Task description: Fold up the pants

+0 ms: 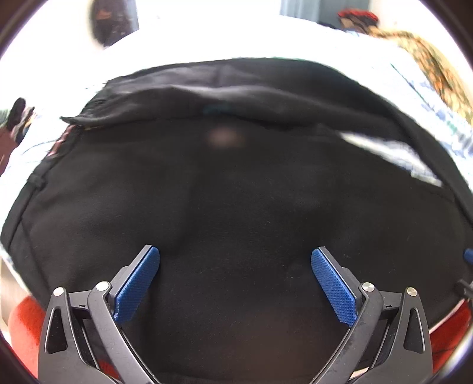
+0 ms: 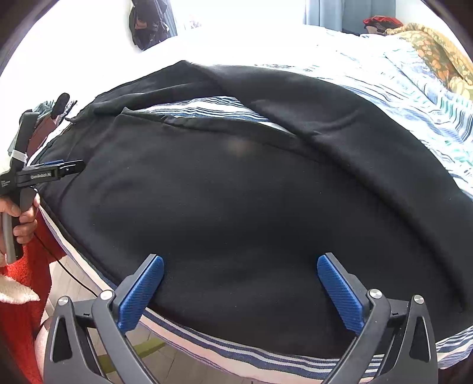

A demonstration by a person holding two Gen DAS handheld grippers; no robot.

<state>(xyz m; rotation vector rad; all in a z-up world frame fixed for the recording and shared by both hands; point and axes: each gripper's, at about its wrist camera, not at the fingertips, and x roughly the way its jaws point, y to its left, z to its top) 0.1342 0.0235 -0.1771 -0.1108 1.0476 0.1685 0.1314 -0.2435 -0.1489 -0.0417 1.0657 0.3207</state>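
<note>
We note the black, soft fleece pants [image 2: 236, 192] spread on the striped bed [image 2: 428, 97]; limp and light, best pinched at hems or waistband. Left gripper [image 1: 235, 260] and right gripper [image 2: 240, 267] fingers gape wide, empty.

A: The left wrist view is smeared; the black pants [image 1: 236, 192] show soft edges and a pale blotch nobody could name.

B: In the right wrist view the pants [image 2: 236, 206] run off the right edge, legs cut short.

A: The left gripper [image 2: 51, 171] sits at the frame's left edge, its fingertips hidden side-on.

B: The dark bundle [image 2: 147, 23] on the far wall is too small to tell.
</note>
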